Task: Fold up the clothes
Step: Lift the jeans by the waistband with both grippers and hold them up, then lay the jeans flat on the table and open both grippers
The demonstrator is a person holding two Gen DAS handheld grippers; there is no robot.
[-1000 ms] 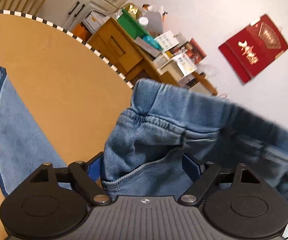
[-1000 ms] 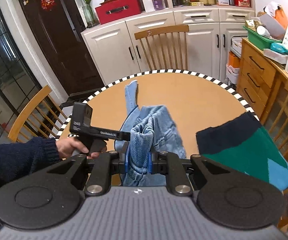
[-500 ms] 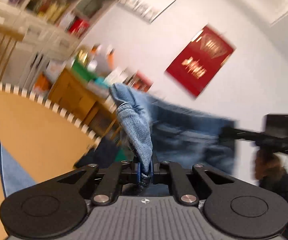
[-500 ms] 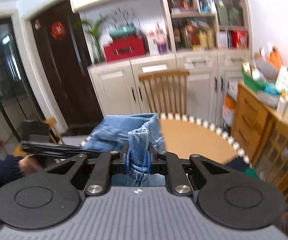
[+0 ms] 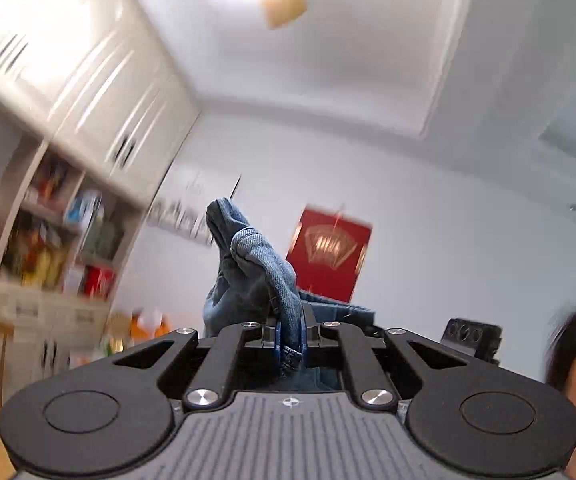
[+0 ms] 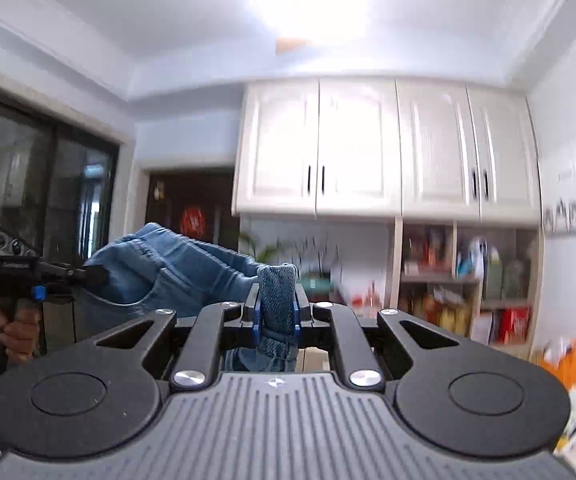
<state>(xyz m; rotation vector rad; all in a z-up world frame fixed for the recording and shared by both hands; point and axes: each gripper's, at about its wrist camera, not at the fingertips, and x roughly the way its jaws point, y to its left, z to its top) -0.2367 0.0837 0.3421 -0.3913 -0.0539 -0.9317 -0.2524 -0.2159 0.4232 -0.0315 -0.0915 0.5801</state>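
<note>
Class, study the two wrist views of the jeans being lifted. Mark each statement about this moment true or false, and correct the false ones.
1. The right claw is shut on the jeans. True.
2. The left claw is open and holds nothing. False: it is shut on a fold of the jeans.
3. Both cameras point down at the table. False: both tilt up, showing the ceiling and upper cabinets.
4. In the right wrist view, the jeans stretch across to the left claw, held by a hand. True.
5. The cabinets' doors stand open. False: they are closed.
</note>
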